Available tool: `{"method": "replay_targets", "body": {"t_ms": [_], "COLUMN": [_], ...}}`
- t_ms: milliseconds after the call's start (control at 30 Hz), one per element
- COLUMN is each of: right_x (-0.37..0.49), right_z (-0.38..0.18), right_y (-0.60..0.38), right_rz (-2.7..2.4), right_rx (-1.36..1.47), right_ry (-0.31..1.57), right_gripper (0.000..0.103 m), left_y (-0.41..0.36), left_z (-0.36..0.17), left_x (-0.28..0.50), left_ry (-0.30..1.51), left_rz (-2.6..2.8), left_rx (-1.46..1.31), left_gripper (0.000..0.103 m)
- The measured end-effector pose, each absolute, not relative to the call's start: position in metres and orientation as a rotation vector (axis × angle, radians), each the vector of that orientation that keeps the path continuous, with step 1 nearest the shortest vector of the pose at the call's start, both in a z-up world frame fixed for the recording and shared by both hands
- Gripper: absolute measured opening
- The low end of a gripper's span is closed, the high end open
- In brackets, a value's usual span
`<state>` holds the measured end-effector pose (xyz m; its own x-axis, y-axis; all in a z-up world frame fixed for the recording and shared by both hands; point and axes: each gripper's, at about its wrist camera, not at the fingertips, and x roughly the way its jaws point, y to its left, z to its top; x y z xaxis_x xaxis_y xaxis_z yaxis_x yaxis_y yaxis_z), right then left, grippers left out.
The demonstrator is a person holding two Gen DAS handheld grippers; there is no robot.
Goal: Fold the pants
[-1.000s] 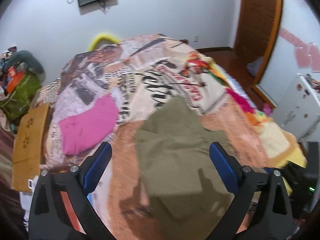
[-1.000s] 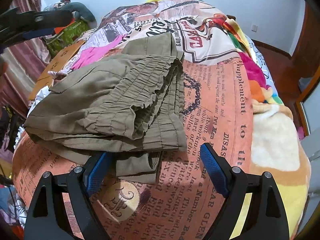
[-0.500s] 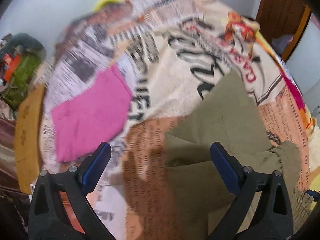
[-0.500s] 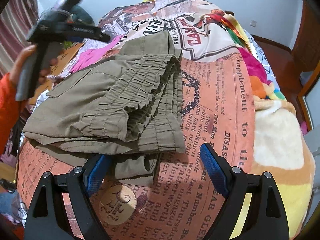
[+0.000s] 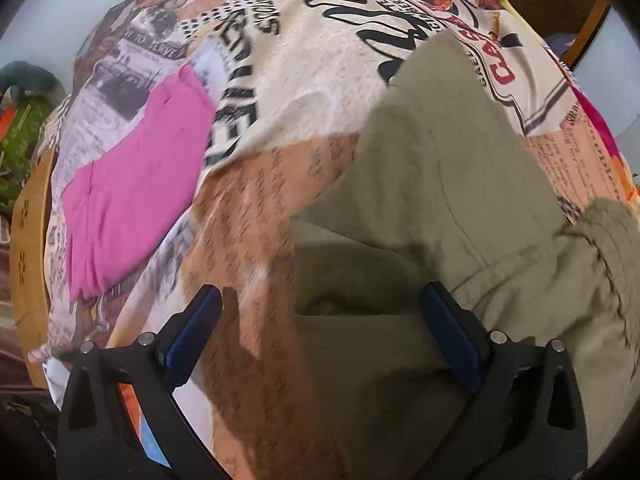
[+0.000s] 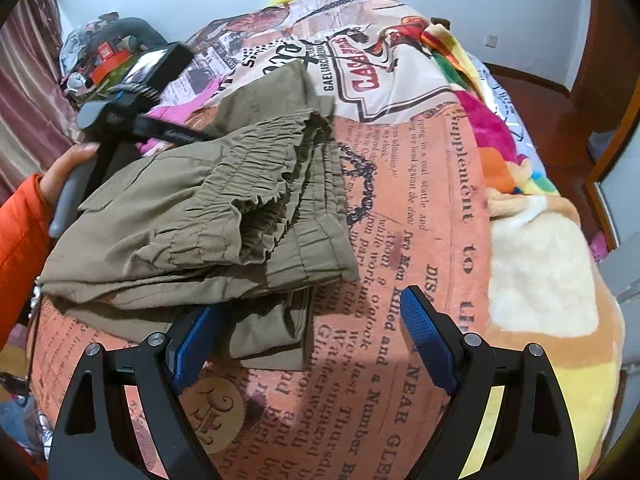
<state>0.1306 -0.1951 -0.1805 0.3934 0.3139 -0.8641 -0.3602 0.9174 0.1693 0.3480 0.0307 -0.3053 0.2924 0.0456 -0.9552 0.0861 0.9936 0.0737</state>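
Both claws gape wide and hold nothing: our left gripper (image 5: 320, 336) hangs over the pants' (image 6: 208, 224) side edge, our right gripper (image 6: 312, 336) sits just before their near hem. The pants lie on the blanket (image 6: 420, 240), already doubled into a rough bundle, waistband gathered on top. We judge one more fold remains; next we need each claw to pinch an edge of the pants. A pink cloth (image 5: 132, 184) lies left of the pants, a wooden door (image 6: 616, 80) well right.
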Motion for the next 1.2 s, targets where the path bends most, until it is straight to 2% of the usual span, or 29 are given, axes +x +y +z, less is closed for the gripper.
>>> {"method": "replay_targets", "body": {"t_ms": [333, 700, 1000, 1100, 1167, 1200], "right_x": [0.122, 0.113, 0.127, 0.128, 0.133, 0.135], "right_z": [-0.166, -0.13, -0.147, -0.153, -0.161, -0.164], "right_y": [-0.227, -0.231, -0.197, -0.186, -0.18, -0.179], "right_rz": [0.345, 0.355, 0.47, 0.504, 0.517, 0.524], "right_rx": [-0.001, 0.001, 0.025, 0.009, 0.002, 0.004], "right_ry": [1.051, 0.934, 0.959, 0.967, 0.992, 1.004], "right_gripper": [0.086, 0.086, 0.085, 0.075, 0.06, 0.056], "left_y": [0.056, 0.079, 0.095, 0.099, 0.097, 0.097], "left_z": [-0.276, -0.267, -0.245, -0.239, -0.246, -0.249], "left_x": [0.271, 0.189, 0.168, 0.168, 0.169, 0.169], "left_ry": [1.203, 1.202, 1.141, 1.122, 1.137, 1.147], "left_rz": [0.04, 0.012, 0.1, 0.098, 0.089, 0.093], "left_rx": [0.145, -0.092, -0.075, -0.094, -0.093, -0.082], "left_gripper": [0.102, 0.103, 0.103, 0.103, 0.103, 0.103]}}
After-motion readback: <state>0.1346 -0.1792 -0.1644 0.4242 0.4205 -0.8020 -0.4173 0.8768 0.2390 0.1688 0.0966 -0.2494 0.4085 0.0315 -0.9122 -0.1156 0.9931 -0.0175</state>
